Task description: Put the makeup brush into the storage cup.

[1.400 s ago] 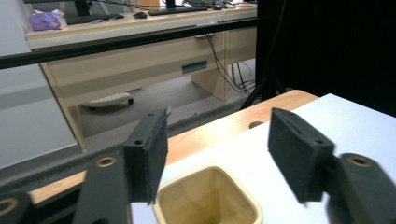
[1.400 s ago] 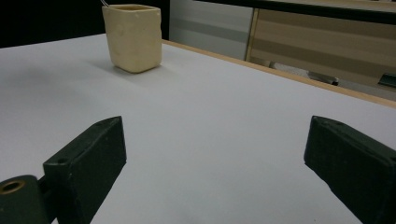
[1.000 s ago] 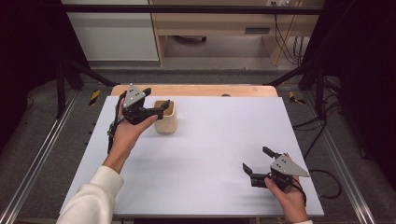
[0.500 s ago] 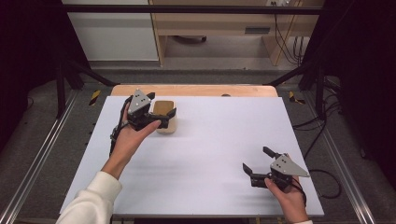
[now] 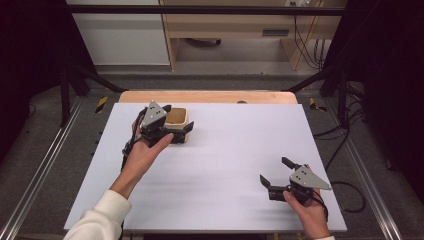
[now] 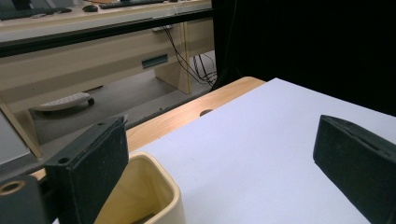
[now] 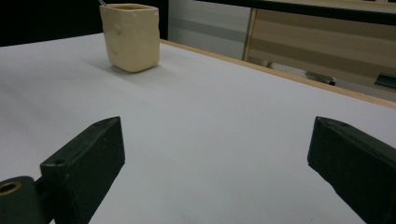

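A cream square cup (image 5: pixel 178 115) stands upright at the back left of the white table (image 5: pixel 230 150). My left gripper (image 5: pixel 176 119) is at the cup, open, with one jaw at the cup's far side and the other at its near side. In the left gripper view the cup (image 6: pixel 154 186) sits low beside the left jaw, and the right jaw stands well apart from it. Those jaws have just been opening wider, with the cup partly between them and no pad pressing on it. My right gripper (image 5: pixel 274 170) rests open near the front right with nothing between its jaws, and faces the distant cup (image 7: pixel 133 37).
A wooden strip (image 5: pixel 210 96) runs along the table's far edge. Beyond it are a pale cabinet (image 5: pixel 125 35) and a wooden desk (image 5: pixel 230 25) with cables. Metal rails (image 5: pixel 45 165) flank the table.
My left hand has shifted a little to the right, so its jaws now straddle the cup instead of standing beside it. The right hand has kept still.
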### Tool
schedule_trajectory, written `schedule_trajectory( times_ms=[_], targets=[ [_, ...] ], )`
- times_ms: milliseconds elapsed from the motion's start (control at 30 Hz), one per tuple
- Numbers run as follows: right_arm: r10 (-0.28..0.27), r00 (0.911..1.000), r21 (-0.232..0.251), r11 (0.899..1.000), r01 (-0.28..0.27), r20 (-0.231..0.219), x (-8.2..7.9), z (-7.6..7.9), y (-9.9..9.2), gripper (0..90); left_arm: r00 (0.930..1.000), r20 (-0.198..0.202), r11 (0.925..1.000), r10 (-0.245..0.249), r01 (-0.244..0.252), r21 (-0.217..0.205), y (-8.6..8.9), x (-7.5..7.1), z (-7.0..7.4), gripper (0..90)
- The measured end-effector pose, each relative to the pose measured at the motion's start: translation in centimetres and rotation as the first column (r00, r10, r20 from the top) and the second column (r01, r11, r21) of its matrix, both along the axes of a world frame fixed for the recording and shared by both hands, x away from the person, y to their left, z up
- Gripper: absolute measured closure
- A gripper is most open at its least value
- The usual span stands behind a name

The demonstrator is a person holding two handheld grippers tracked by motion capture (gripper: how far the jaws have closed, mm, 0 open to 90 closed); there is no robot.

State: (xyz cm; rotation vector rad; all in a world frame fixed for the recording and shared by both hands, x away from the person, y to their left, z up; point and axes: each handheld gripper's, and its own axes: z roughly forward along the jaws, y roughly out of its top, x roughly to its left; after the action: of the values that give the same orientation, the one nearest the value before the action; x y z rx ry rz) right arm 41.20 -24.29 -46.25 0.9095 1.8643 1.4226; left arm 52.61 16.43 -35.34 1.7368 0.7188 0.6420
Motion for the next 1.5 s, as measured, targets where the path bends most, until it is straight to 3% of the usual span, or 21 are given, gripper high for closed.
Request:
schedule_trajectory(
  times_ms=[433, 767, 1500],
  targets=[
    [-0.006, 1.0, 0.001, 1.0, 0.006, 0.0, 0.0, 0.0, -0.2, 4.3, 0.9976, -0.004, 0.9977, -0.068, 0.068, -0.004, -0.9, -1.4, -1.0, 2.4],
    [-0.004, 1.0, -0.001, 1.0, 0.004, 0.002, 0.0, 0.0, -0.2, 4.3, 0.9901, 0.001, 0.9901, -0.14, 0.14, -0.005, -1.4, -2.5, -2.1, 2.5],
    [-0.003, 1.0, 0.002, 1.0, 0.003, 0.001, 0.0, 0.0, -0.1, 4.3, 0.9806, -0.01, 0.9803, -0.196, 0.195, -0.029, -1.6, -4.9, -5.1, 2.5]
  ],
)
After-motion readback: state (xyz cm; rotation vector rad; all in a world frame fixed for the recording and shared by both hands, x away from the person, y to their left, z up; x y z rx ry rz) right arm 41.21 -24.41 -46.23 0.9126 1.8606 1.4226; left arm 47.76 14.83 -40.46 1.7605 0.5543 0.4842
